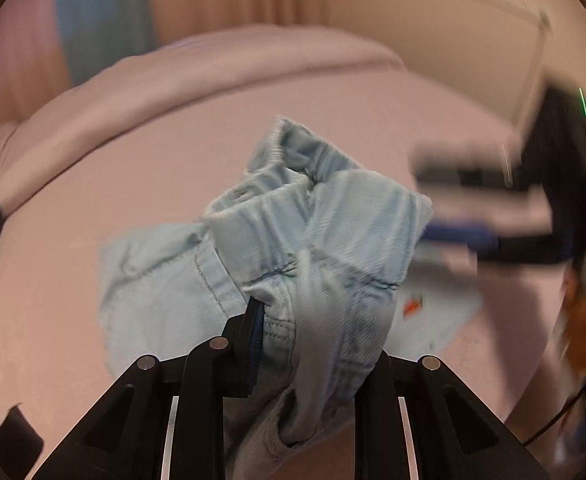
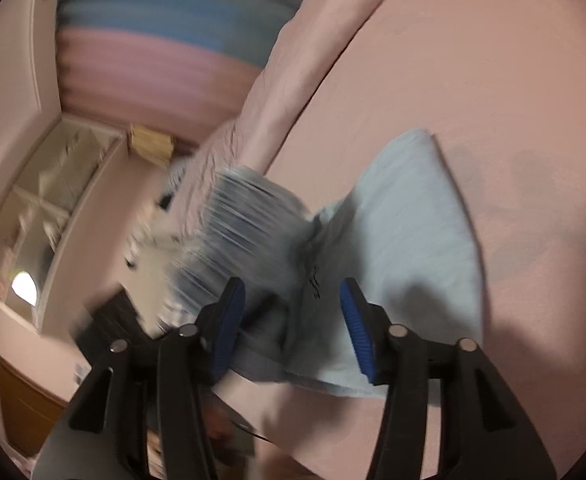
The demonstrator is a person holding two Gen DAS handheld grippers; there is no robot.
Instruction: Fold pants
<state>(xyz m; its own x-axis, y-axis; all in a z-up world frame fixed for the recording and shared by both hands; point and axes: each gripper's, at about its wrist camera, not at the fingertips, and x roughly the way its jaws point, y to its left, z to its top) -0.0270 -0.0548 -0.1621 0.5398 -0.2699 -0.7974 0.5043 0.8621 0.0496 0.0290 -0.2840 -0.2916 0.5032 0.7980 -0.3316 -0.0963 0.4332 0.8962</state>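
Note:
Light blue denim pants [image 1: 313, 232] are bunched up over the pink bed sheet [image 1: 73, 240], with one flat part trailing on the sheet to the left. My left gripper [image 1: 313, 332] is shut on a thick fold of them near the waistband, and cloth hides its right finger. My right gripper [image 1: 465, 216] shows as a blur just right of the bunch. In the right wrist view, my right gripper [image 2: 291, 300] stands open. The pants [image 2: 413, 232] lie ahead of and under its blue pads [image 2: 357, 328], which do not press on the cloth.
A rolled pink duvet [image 1: 213, 68] runs along the far side of the bed. Striped blue and pink curtains [image 2: 165, 20] hang behind it. A white shelf unit [image 2: 53, 208] stands beyond the bed's edge. A dark blurred shape [image 2: 105, 320] sits left of my right gripper.

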